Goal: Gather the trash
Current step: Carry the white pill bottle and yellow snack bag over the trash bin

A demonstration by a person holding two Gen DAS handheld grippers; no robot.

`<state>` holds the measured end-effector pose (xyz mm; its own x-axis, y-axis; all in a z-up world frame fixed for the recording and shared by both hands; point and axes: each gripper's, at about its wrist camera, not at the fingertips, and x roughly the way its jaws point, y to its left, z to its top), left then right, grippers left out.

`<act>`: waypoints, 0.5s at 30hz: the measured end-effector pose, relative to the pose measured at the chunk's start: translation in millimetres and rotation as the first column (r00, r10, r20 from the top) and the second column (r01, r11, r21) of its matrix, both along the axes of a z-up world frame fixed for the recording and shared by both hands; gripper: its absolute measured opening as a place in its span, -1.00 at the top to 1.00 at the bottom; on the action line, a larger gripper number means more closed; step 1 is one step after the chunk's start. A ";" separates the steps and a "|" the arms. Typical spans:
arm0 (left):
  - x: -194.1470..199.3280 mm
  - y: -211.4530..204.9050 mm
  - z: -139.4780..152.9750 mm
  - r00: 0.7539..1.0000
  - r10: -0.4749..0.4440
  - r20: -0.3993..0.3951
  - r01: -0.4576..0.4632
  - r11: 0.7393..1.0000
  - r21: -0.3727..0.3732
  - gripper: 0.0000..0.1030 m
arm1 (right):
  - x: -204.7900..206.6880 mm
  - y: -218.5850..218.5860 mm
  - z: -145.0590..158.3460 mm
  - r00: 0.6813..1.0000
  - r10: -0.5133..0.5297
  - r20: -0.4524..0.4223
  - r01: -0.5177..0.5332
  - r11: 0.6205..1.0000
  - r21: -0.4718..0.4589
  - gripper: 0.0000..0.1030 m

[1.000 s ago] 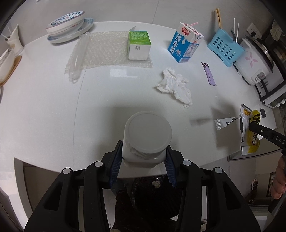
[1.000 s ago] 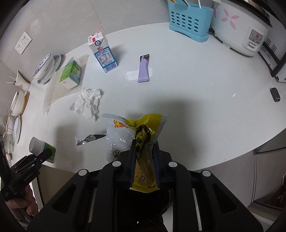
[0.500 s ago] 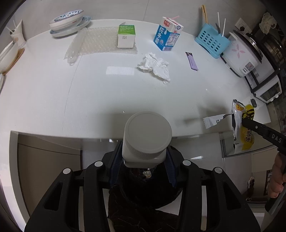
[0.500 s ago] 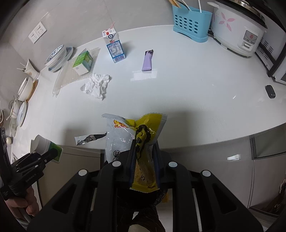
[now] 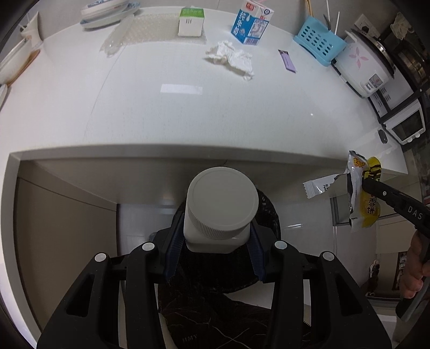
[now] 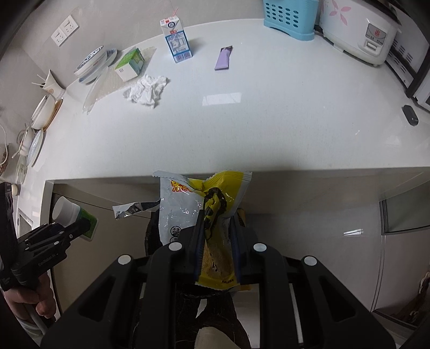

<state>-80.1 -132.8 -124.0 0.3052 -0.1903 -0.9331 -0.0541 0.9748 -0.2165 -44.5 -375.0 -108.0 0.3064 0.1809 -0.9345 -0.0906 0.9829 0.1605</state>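
Left wrist view: the left gripper (image 5: 213, 251) is clamped on a white jar (image 5: 219, 208), lid toward the camera and long axis running along the fingers, held off the counter (image 5: 188, 115) edge above a dark bin (image 5: 231, 279). In the right wrist view the right gripper (image 6: 216, 241) is pinched tight on a yellow wrapper (image 6: 207, 204), its length along the fingers and a torn strip sticking sideways, also past the counter edge over the bin. Two pieces are lifted but not yet dropped, I judge; the tissue (image 5: 231, 57), milk carton (image 5: 251, 22), green box (image 5: 190, 22) and purple packet (image 5: 287, 60) lie on the counter, well behind the edge.
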 end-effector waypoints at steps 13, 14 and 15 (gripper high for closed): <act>-21.8 -14.9 -50.2 0.999 0.019 -0.032 -0.020 0.999 -0.027 0.17 | -23.4 16.6 -56.3 0.997 0.075 -0.013 -0.075 0.997 -0.013 0.68; -22.3 -16.6 -55.2 0.999 0.020 -0.034 -0.021 1.000 -0.023 0.17 | -24.2 18.1 -62.4 0.997 0.078 -0.016 -0.079 0.997 -0.019 0.68; -23.1 -18.4 -60.3 0.999 0.021 -0.031 -0.022 0.999 -0.024 0.17 | -25.0 19.4 -69.7 0.997 0.080 -0.021 -0.080 0.996 -0.028 0.68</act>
<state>-103.2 -151.2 -184.3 0.2803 -0.2067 -0.9374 -0.0818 0.9678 -0.2379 -69.4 -355.7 -177.7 0.2730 0.1774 -0.9455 -0.1663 0.9768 0.1352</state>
